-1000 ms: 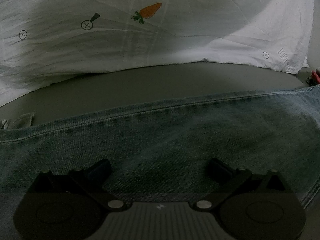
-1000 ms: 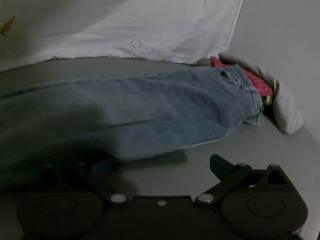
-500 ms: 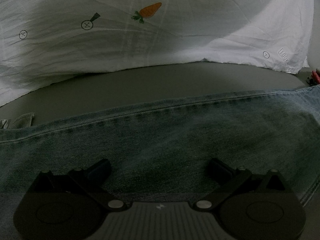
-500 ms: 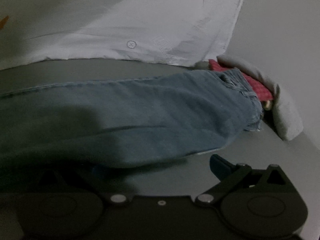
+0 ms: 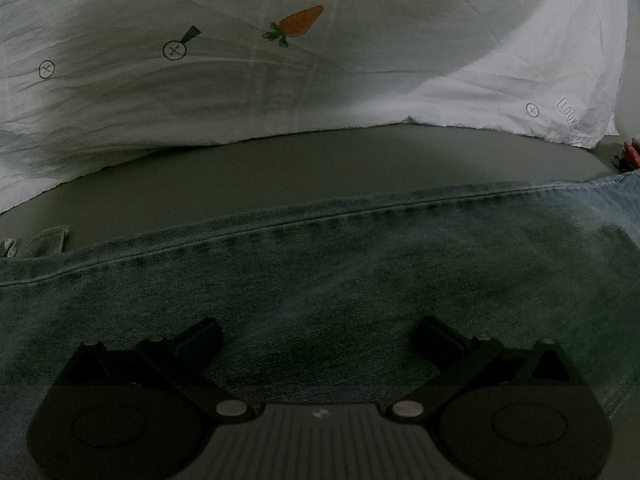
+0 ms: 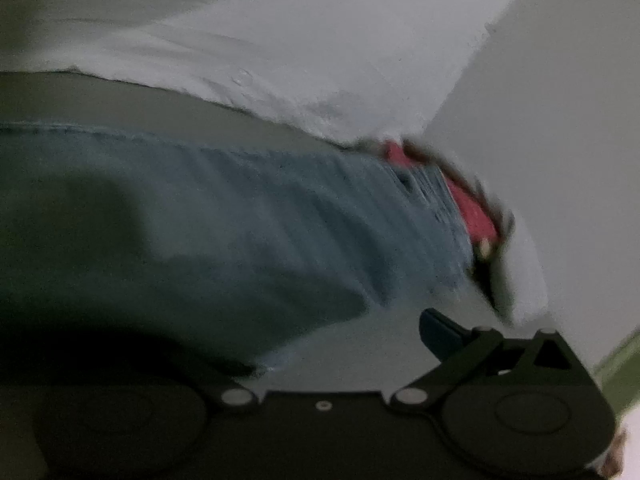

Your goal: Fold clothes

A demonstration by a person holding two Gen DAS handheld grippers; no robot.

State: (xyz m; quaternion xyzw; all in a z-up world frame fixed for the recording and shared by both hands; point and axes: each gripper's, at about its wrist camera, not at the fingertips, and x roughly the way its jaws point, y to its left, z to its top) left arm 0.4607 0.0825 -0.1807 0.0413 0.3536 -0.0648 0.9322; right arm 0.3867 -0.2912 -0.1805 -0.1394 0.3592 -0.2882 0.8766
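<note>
A pair of light blue jeans (image 5: 320, 280) lies flat across the grey surface (image 5: 304, 168). My left gripper (image 5: 316, 336) is open, its fingers spread wide and low over the denim. In the right wrist view the jeans (image 6: 248, 208) stretch to the right, their waist end near a red garment (image 6: 472, 208). My right gripper (image 6: 320, 344) is open; its right finger (image 6: 440, 332) shows over the bare surface, its left finger is hidden in dark shadow by the jeans' near edge. This view is motion-blurred.
A white sheet with a carrot print (image 5: 300, 24) lies bunched along the back, also in the right wrist view (image 6: 320, 40). A grey cloth (image 6: 524, 280) with the red garment sits past the jeans' end. A small pale cloth scrap (image 5: 44, 238) lies at left.
The right gripper has swung and tilted, so its view is blurred and the jeans' end and red garment sit lower and rotated. The left gripper has not moved.
</note>
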